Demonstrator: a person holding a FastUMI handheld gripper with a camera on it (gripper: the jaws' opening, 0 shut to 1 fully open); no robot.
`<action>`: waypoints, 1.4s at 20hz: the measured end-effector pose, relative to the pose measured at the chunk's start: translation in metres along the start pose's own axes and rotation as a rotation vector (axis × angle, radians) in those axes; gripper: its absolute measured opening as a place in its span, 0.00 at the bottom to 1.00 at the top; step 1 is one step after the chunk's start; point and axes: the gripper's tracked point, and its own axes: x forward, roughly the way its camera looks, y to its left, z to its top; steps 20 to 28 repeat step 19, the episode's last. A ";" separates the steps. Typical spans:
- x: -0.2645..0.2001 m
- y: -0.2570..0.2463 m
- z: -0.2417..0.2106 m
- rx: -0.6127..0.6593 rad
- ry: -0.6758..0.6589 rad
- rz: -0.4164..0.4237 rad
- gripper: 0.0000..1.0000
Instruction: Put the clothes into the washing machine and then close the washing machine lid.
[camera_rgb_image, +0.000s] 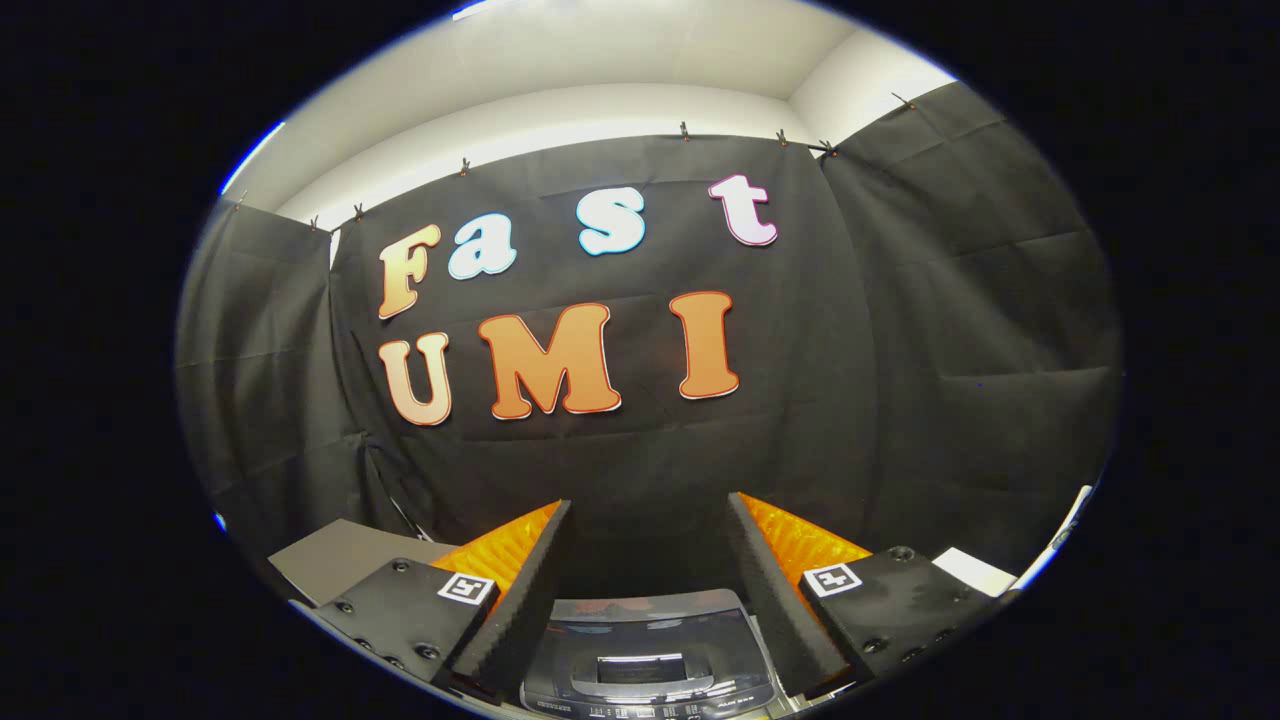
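My gripper is held up high and stands open, with nothing between its fingers. Below and between the fingers lies the washing machine, seen from above. Its dark glossy lid lies flat and shut over the top, with a control strip along its near edge. No clothes can be seen here.
The black cloth wall of the booth hangs straight ahead and wraps round both sides. A grey flat surface sits beside the left finger. A white edge shows beside the right finger.
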 end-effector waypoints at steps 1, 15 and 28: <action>-0.001 -0.001 0.000 -0.001 -0.002 -0.003 0.97; 0.002 -0.004 -0.004 0.004 -0.001 -0.007 0.97; 0.004 0.000 -0.007 0.002 0.005 -0.001 0.97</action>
